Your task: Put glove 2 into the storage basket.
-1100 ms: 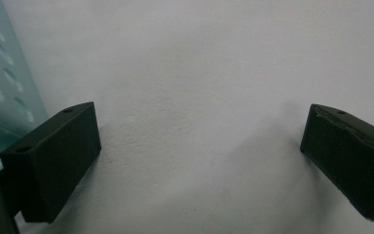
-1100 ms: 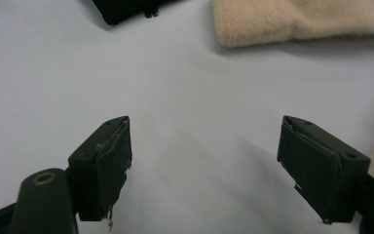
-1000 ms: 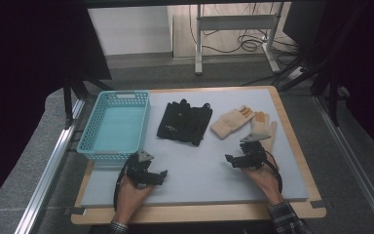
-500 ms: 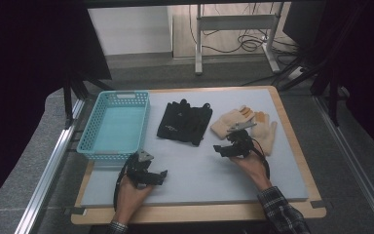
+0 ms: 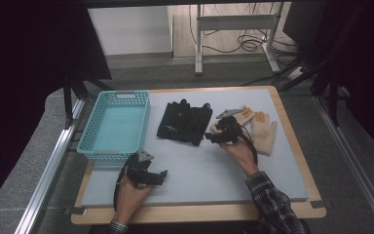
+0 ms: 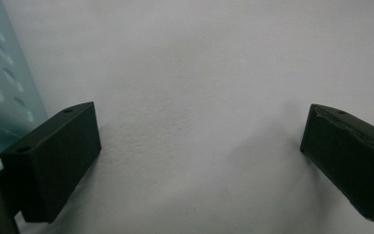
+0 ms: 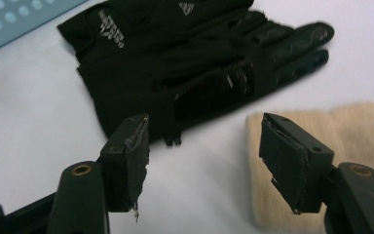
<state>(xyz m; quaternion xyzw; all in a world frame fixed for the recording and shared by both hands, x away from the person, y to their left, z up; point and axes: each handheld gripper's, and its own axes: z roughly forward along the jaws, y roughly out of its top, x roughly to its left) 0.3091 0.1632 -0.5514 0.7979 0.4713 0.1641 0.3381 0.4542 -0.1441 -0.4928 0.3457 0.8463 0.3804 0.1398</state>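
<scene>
A pair of black gloves (image 5: 185, 122) lies flat in the middle of the grey mat (image 5: 214, 180), and tan gloves (image 5: 264, 130) lie to their right. My right gripper (image 5: 210, 138) hovers between the two pairs, pointing left at the black gloves. In the right gripper view the black glove (image 7: 190, 63) lies just beyond the gripper (image 7: 204, 156), and the tan glove's cuff (image 7: 360, 126) sits behind the right jaw. The jaws have just been closing, with bare mat between them. My left gripper (image 5: 161, 175) rests open near the front of the mat; in its own view the gripper (image 6: 199, 151) frames bare mat.
A teal plastic basket (image 5: 114, 126) stands at the left of the mat, its wall (image 6: 5, 87) beside my left gripper. The mat lies on a wooden board (image 5: 199, 212). A metal stand and cables sit on the floor beyond the table.
The right hand has moved from the front right of the mat up and left to the gap between the tan and black gloves. The left hand has not moved.
</scene>
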